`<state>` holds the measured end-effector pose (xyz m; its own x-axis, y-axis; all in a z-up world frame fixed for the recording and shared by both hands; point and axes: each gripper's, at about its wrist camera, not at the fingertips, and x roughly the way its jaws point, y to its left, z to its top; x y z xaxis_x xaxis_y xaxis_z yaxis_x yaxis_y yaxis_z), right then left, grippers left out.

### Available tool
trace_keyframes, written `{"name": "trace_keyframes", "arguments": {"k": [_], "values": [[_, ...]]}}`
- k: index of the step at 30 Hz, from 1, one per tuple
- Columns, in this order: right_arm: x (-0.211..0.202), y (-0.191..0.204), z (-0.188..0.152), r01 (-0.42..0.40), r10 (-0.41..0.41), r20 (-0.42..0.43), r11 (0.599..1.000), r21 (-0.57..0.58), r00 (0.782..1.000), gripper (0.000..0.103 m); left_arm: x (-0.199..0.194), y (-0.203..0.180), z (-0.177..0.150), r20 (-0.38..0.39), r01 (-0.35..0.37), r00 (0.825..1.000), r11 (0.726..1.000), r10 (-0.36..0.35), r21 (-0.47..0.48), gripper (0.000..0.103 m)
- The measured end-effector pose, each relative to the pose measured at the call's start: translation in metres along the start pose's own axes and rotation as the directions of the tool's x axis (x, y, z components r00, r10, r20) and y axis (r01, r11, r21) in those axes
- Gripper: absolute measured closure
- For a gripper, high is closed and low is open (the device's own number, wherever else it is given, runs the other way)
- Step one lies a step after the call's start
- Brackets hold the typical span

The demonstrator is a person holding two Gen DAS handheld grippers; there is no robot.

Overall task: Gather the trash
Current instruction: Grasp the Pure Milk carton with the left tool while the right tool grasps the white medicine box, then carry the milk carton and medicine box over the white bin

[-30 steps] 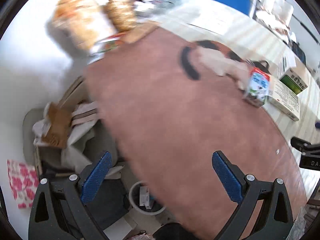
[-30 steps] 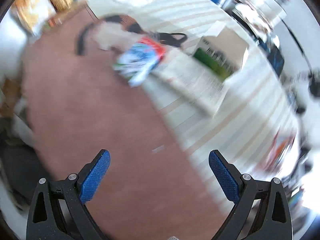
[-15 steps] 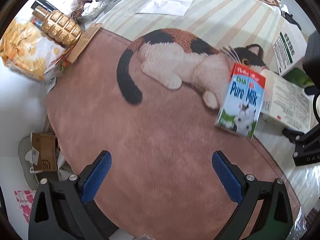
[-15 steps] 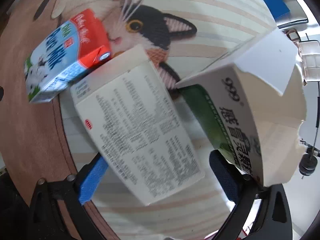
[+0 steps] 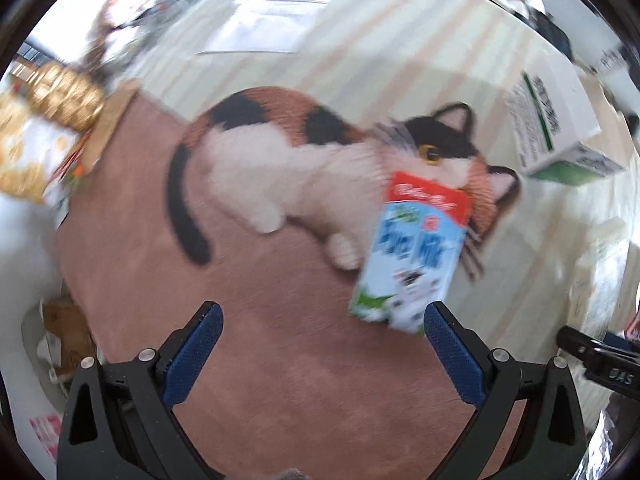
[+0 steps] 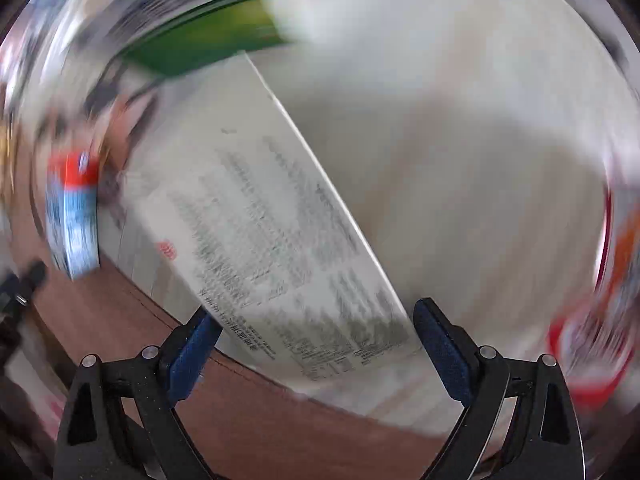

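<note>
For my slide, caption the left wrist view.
Open left tool approaches an upright milk carton standing on a cat-print mat.

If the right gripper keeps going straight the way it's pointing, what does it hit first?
Most likely the flat white printed box: it lies between the open right gripper's fingers, one corner near the left pad. The frame is blurred, so depth is uncertain.

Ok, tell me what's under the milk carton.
The milk carton stands on the cat-print mat, covering part of the printed cat's chin and whiskers. Whatever lies directly beneath its base is hidden.
</note>
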<state>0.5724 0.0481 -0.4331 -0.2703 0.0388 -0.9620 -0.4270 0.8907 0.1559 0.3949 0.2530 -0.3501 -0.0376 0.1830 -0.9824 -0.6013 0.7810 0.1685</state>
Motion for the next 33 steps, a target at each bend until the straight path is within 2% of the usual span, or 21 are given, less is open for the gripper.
{"name": "trace_keyframes", "arguments": {"k": [2, 4, 6, 8, 10, 11, 12, 13, 16, 18, 22, 26, 28, 30, 33], "values": [[-0.005, -0.026, -0.010, -0.039, 0.033, 0.040, 0.988, 0.151, 0.999, 0.006, 0.008, -0.016, 0.010, -0.018, 0.004, 1.000, 0.998, -0.003, 0.058, 0.000], [-0.003, -0.042, -0.014, -0.078, 0.072, 0.035, 0.969, 0.235, 0.997, 0.006, 0.019, -0.030, 0.019, -0.041, 0.000, 0.999, 0.994, 0.005, 0.113, 0.001], [-0.003, -0.046, -0.011, -0.098, 0.093, 0.032, 0.968, 0.231, 0.995, 0.005, 0.027, -0.041, 0.026, -0.054, 0.003, 0.999, 0.988, 0.005, 0.154, 0.001], [-0.013, -0.043, -0.007, -0.066, 0.050, 0.088, 0.980, 0.187, 0.995, 0.004, 0.031, -0.047, 0.030, -0.050, 0.006, 0.999, 0.984, 0.003, 0.180, 0.003], [-0.021, -0.033, -0.002, -0.004, -0.013, 0.130, 0.992, 0.125, 0.991, 0.004, 0.032, -0.050, 0.033, -0.052, 0.021, 0.999, 0.983, -0.012, 0.180, 0.037], [-0.025, -0.029, 0.003, 0.008, -0.022, 0.152, 0.995, 0.095, 0.988, 0.004, 0.032, -0.049, 0.034, -0.058, 0.053, 0.997, 0.985, -0.044, 0.164, 0.042], [-0.026, -0.024, 0.008, 0.023, -0.033, 0.171, 0.998, 0.062, 0.985, 0.004, 0.032, -0.048, 0.033, -0.064, 0.077, 0.996, 0.986, -0.068, 0.148, 0.052], [-0.027, -0.021, 0.013, 0.038, -0.044, 0.182, 0.999, 0.037, 0.982, 0.004, 0.031, -0.049, 0.032, -0.063, 0.096, 0.994, 0.986, -0.088, 0.137, 0.053], [-0.024, 0.003, 0.025, 0.078, -0.072, 0.177, 0.996, -0.030, 0.982, 0.004, 0.030, -0.051, 0.025, -0.051, 0.095, 0.995, 0.988, -0.090, 0.122, 0.053], [-0.018, 0.007, 0.032, 0.083, -0.077, 0.162, 0.996, -0.036, 0.984, 0.004, 0.030, -0.051, 0.021, -0.044, 0.094, 0.995, 0.989, -0.090, 0.117, 0.053], [-0.017, 0.007, 0.029, 0.135, -0.128, 0.190, 0.991, -0.025, 0.973, 0.005, 0.029, -0.054, 0.019, -0.031, 0.101, 0.995, 0.989, -0.099, 0.108, 0.053], [-0.011, 0.018, -0.016, 0.133, -0.127, 0.210, 0.991, -0.013, 0.969, 0.007, 0.032, -0.053, 0.015, -0.019, 0.103, 0.995, 0.989, -0.101, 0.105, 0.053], [-0.007, 0.030, -0.028, 0.135, -0.128, 0.222, 0.991, -0.018, 0.967, 0.013, 0.033, -0.050, 0.015, -0.014, 0.105, 0.994, 0.990, -0.105, 0.098, 0.053], [-0.009, 0.043, -0.037, 0.139, -0.129, 0.236, 0.990, -0.029, 0.963, 0.028, 0.033, -0.040, 0.012, -0.012, 0.116, 0.993, 0.990, -0.115, 0.084, 0.053], [-0.012, 0.053, -0.042, 0.124, -0.111, 0.228, 0.992, -0.040, 0.967, 0.028, 0.024, -0.026, 0.006, 0.001, 0.120, 0.993, 0.990, -0.121, 0.079, 0.054]]}}
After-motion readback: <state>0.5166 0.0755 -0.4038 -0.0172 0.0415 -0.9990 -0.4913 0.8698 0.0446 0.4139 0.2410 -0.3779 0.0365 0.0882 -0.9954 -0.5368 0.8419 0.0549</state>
